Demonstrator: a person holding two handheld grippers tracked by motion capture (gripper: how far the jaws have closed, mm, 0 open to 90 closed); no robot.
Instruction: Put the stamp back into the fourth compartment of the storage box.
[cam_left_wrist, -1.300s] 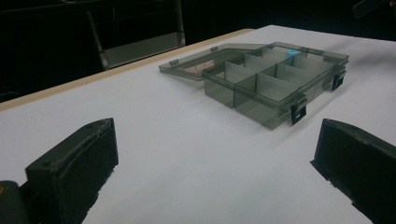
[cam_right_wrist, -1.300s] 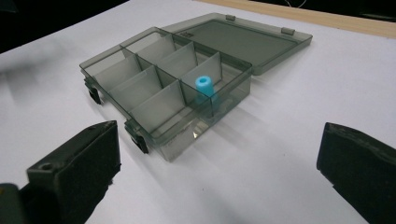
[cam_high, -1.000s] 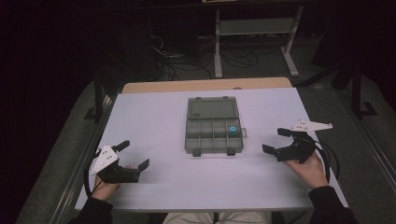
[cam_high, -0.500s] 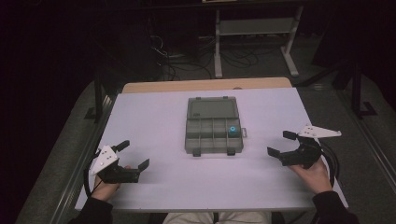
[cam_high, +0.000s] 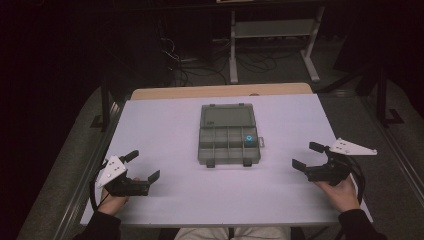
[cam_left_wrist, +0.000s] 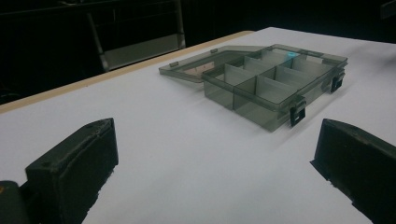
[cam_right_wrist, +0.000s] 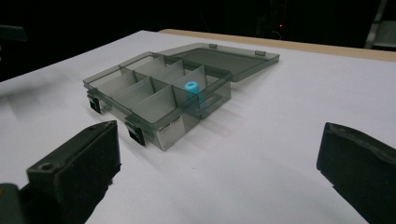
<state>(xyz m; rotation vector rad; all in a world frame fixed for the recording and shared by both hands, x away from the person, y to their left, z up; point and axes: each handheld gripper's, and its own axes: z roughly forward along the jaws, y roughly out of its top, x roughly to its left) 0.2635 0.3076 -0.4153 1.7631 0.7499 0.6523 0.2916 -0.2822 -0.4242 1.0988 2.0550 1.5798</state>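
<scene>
A smoky grey plastic compartment box (cam_high: 228, 141) lies open mid-table, its lid (cam_high: 227, 116) folded flat toward the far side. A small blue ring-shaped part (cam_high: 248, 139) sits in a right-hand compartment; it also shows as the blue part (cam_right_wrist: 191, 87) and a blue glint (cam_left_wrist: 291, 54). My left gripper (cam_high: 142, 166) rests open at the near left, jaws wide with nothing between them, well short of the box (cam_left_wrist: 275, 88). My right gripper (cam_high: 307, 155) is open at the near right, also holding nothing and apart from the box (cam_right_wrist: 159, 95).
The white tabletop (cam_high: 165, 125) has a wooden strip (cam_high: 220, 91) along its far edge. Beyond it stand a metal shelf frame (cam_high: 272, 35) and loose cables (cam_high: 192, 65) on a dark floor. Black latches (cam_high: 210, 163) hang on the box's near side.
The right gripper has drawn back toward the near right, away from the box. The left gripper has hardly moved.
</scene>
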